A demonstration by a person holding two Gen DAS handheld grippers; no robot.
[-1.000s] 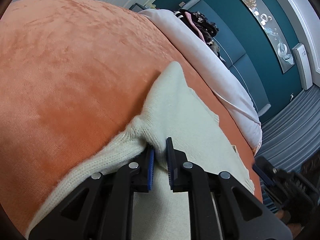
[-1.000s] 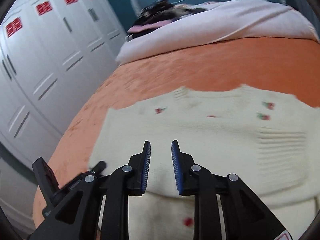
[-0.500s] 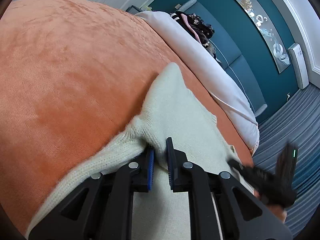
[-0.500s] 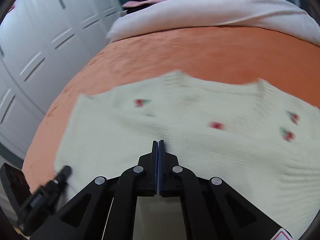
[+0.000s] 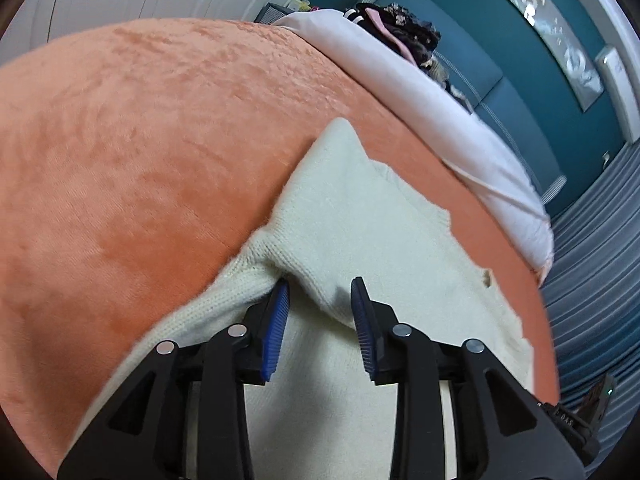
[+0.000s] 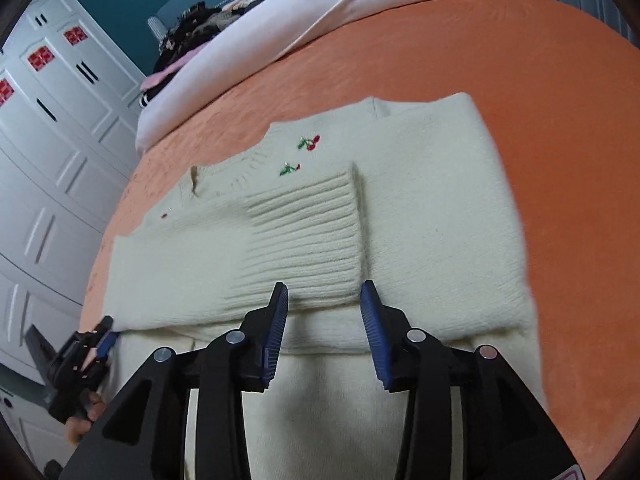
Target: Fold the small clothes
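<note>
Cream knit sweater (image 6: 420,216) lies flat on the orange blanket (image 6: 540,80) of the bed, partly folded: one ribbed sleeve (image 6: 304,236) laid across the chest, small cherry motifs (image 6: 310,143) showing near the neckline. Sweater's far edge sits well short of the white duvet (image 6: 320,20) bunched along the head of the bed; a broad stretch of bare orange lies to the right of the garment and beyond it. On the other side the sweater runs close to the bed's edge, with white wardrobe doors (image 6: 52,128) beyond. In the left wrist view the blanket is open and unoccupied far out past the sweater's border (image 5: 120,140); striped blue-grey floor (image 5: 592,280) shows off the bed's far side. A dark heap of clothes (image 5: 404,36) rests on the duvet against the teal wall (image 5: 460,4). No containers anywhere in view. Left gripper (image 5: 320,324) angled down onto the sweater's edge, jaws opening, a raised fold of knit (image 5: 316,280) between them but the blue pads no longer pinching it. Right gripper (image 6: 324,332) tilted steeply down over the near hem, just below the sleeve cuff, jaws parted and opening, nothing pressed between them, only flat knit beneath. The left gripper also appears at the lower left of the right wrist view (image 6: 80,368), a bit of the person's hand (image 6: 86,416) under it.
</note>
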